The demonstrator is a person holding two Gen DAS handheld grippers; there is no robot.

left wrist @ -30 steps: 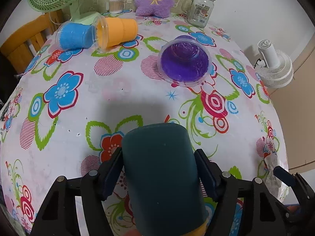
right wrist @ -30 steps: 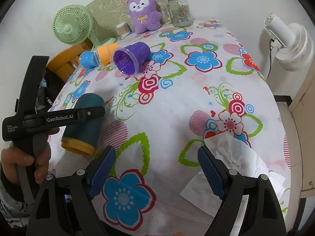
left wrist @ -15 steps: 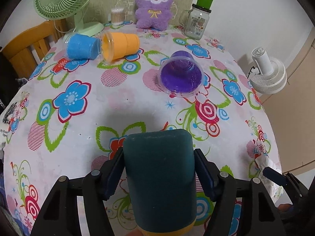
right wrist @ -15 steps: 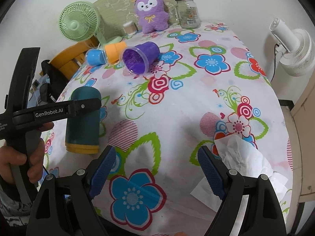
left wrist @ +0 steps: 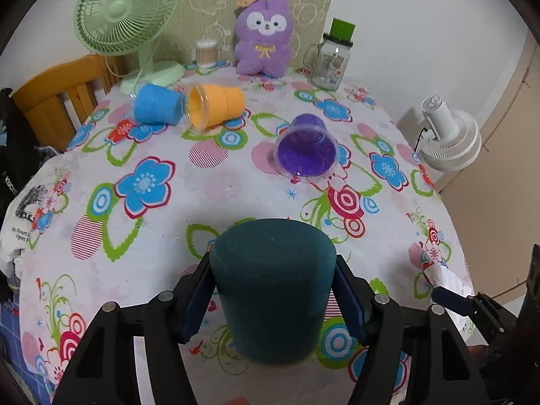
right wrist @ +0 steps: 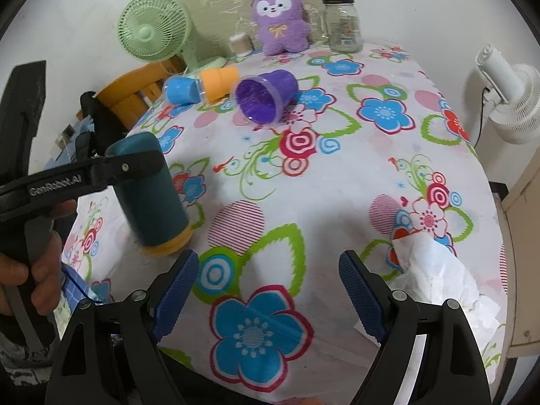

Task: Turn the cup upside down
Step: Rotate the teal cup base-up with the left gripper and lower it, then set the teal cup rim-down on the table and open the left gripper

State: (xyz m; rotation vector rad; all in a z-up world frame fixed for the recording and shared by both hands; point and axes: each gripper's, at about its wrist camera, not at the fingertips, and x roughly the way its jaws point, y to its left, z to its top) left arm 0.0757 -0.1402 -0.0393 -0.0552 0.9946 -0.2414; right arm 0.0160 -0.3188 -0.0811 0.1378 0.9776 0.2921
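My left gripper (left wrist: 272, 298) is shut on a dark teal cup (left wrist: 273, 287) with a yellow rim. The cup is nearly upright with its closed base up and its yellow rim (right wrist: 168, 244) down, just above the floral tablecloth (left wrist: 189, 195) near the front edge. In the right wrist view the cup (right wrist: 150, 195) is tilted slightly, held by the left gripper (right wrist: 135, 165). My right gripper (right wrist: 266, 293) is open and empty above the cloth, to the right of the cup.
A purple cup (left wrist: 306, 148), an orange cup (left wrist: 216, 108) and a blue cup (left wrist: 157, 104) lie on their sides further back. A green fan (left wrist: 125, 17), plush toy (left wrist: 263, 37) and jar (left wrist: 332, 57) stand at the far edge. Crumpled tissue (right wrist: 435, 270) lies at the right.
The left gripper has rotated the teal cup from lying on its side to nearly upright, rim down, and lowered it toward the cloth. The right gripper stayed open.
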